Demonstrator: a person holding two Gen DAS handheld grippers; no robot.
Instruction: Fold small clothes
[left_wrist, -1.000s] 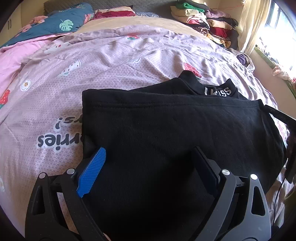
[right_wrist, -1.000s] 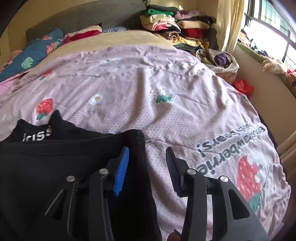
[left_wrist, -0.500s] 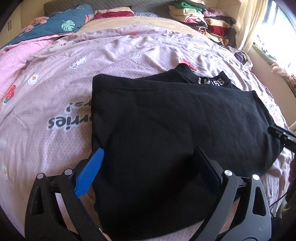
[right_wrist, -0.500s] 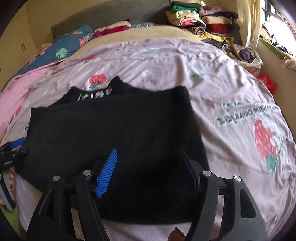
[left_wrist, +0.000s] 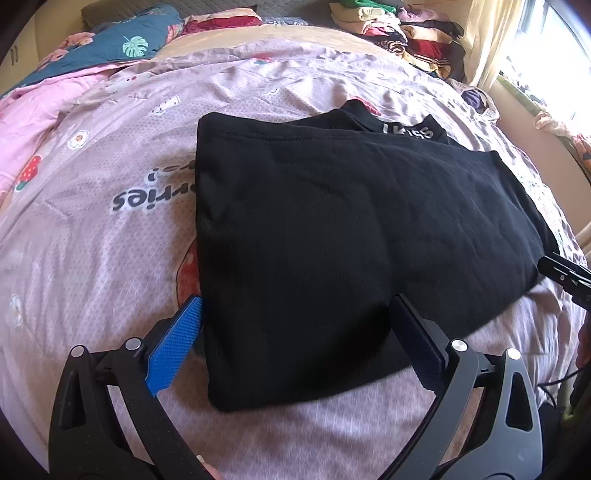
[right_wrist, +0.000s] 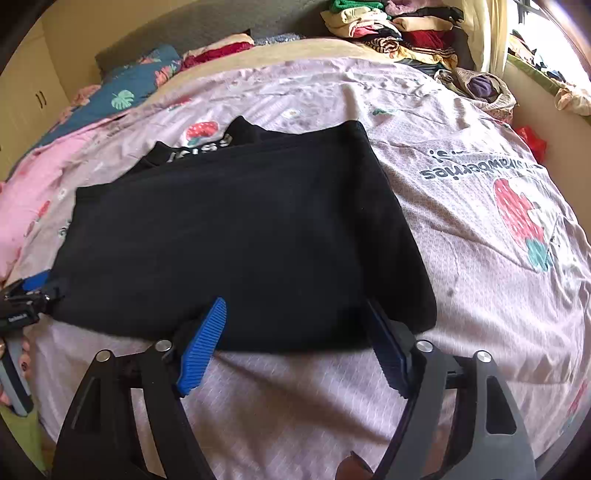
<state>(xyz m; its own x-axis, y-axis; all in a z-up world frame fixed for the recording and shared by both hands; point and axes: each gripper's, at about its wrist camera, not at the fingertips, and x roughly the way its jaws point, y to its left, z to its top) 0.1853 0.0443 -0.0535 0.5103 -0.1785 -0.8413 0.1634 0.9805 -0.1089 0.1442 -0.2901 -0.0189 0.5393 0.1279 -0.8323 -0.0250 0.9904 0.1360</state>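
Observation:
A black garment (left_wrist: 351, 229) lies folded flat on the pink strawberry-print bedcover (left_wrist: 92, 258), its collar with white lettering at the far side. My left gripper (left_wrist: 295, 306) stands wide open over the near left corner, pads clear of the cloth. In the right wrist view the same garment (right_wrist: 240, 236) fills the middle. My right gripper (right_wrist: 295, 306) hovers at its near edge, jaws opening, the hem between the fingertips but not pinched. The right gripper (left_wrist: 565, 275) shows at the left view's right edge, and the left gripper (right_wrist: 26, 299) at the right view's left edge.
A stack of folded clothes (right_wrist: 399, 26) sits at the bed's far right corner by the curtain and window. A blue leaf-print quilt (left_wrist: 122, 48) and pillows lie at the far left. More loose clothes (right_wrist: 480, 88) lie at the right side. Cupboard doors (right_wrist: 29, 107) stand left.
Both grippers have drawn back towards the garment's near edge. The right gripper's jaws have spread much wider, and its view has swung from the garment's right edge to over its middle.

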